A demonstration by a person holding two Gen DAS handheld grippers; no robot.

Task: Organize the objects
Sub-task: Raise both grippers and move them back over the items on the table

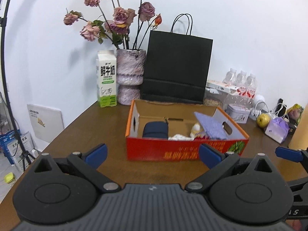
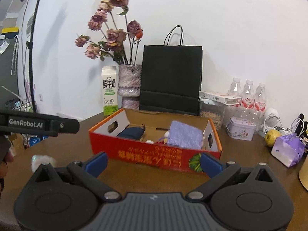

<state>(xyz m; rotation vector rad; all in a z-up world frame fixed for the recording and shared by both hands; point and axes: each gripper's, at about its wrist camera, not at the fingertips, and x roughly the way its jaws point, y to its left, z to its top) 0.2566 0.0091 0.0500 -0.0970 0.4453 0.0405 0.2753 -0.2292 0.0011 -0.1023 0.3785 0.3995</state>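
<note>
On table, red box holds navy pouch & purple cloth; L gripper & R gripper both wide, empty.

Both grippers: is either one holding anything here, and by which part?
Nothing is held. The left gripper and right gripper are both open and empty, in front of the red box.
</note>
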